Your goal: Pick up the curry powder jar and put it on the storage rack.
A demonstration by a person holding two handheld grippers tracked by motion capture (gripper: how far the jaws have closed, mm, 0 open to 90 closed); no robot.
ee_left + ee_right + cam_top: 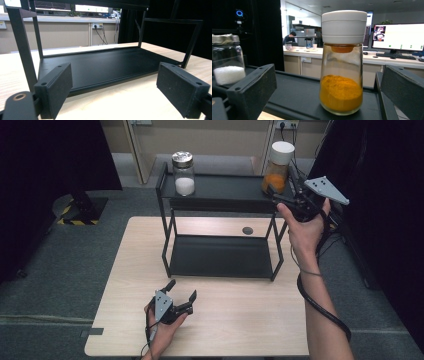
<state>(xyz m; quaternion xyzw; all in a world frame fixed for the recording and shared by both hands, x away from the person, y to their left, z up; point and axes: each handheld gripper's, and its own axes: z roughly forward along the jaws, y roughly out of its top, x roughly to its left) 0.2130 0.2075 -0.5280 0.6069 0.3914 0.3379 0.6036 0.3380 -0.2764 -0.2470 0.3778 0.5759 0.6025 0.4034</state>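
- The glass jar of orange powder with a white cap [342, 62] stands upright on the black metal rack's top shelf [225, 187], right end.
- The right gripper [284, 195] reaches it, jaws wide, not touching.
- The left gripper [182, 294] rests on the light wooden tabletop [240, 320], jaws wide, empty.

No legible text, labels, brands or numbers anywhere. The orange-powder jar [342, 62] and the white-grain jar [227, 58] carry no labels. The monitor [398, 37] behind has window content too small to read, and the yellow-black hazard striping [67, 215] on the floor bears no lettering.
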